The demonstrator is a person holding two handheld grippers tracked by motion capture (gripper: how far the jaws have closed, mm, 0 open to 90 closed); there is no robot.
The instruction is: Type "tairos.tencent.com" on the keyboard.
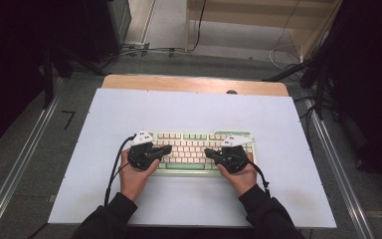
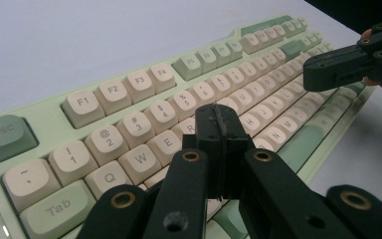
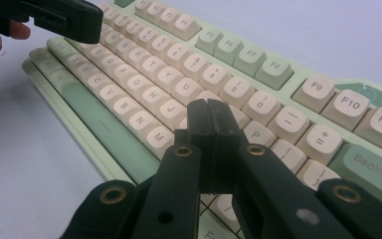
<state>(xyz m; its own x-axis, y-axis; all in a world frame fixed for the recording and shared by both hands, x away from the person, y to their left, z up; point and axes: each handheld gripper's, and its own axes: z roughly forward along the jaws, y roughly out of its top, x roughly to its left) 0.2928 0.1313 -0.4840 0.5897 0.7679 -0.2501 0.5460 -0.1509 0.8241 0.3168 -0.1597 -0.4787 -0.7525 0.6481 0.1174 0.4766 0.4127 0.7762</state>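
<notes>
Pale green and cream, the keyboard (image 1: pixel 199 149) lies flat on the white sheet (image 1: pixel 189 109) that covers the table, a little nearer the person's edge than the far one, its long side running left to right. Cream letter and number keys fill the middle; darker green keys such as Esc (image 2: pixel 5 137), Tab (image 2: pixel 54 209) and the long space bar (image 3: pixel 99 124) sit at its edges.

Over the left end, the left gripper (image 2: pixel 222 119) hovers above the R and T keys, its two black jaws pressed together with nothing between them. Whether its tip touches a key cannot be told. Above the right half, the right gripper (image 3: pixel 210 117) is likewise closed and empty, its tip above the keys near K, L and P. Each tool points inward toward the other, and the two tips are well apart across the middle keys.

Beyond the sheet, the wooden table edge (image 1: pixel 194 82) shows at the far side. Metal rails (image 1: pixel 20 159) flank the table on the grey floor, and cables (image 1: pixel 144 50) trail behind it.
</notes>
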